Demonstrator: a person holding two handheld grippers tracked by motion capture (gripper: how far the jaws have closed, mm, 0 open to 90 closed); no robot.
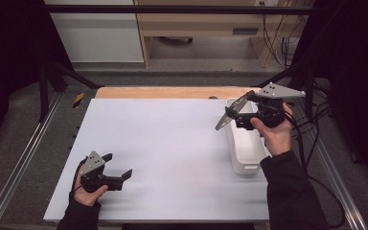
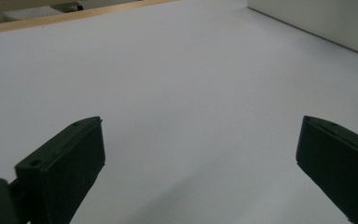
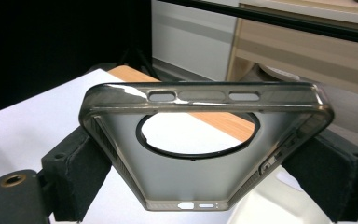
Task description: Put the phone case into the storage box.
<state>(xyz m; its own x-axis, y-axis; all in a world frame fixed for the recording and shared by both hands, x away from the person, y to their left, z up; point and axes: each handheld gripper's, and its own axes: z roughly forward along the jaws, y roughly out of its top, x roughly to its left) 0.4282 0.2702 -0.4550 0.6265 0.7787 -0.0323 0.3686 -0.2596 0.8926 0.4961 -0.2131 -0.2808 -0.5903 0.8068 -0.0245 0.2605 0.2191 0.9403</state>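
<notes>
Clamped by its side edges between the fingers of the right gripper (image 1: pixel 231 116), the phone case (image 3: pixel 205 154) is held above the white bin (image 1: pixel 244 165), right of frame; it should be kept level. Left gripper (image 1: pixel 120 166) is spread wide, empty.

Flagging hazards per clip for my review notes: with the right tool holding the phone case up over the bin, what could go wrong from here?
1. The right tool pinches the phone case only by its flexible side edges, so it may bow or slip out.
2. It hangs tilted above the white bin, partly past its rim; a release here could land it on the table.
3. The left tool stands open and far off, too distant to catch or steady it.
</notes>
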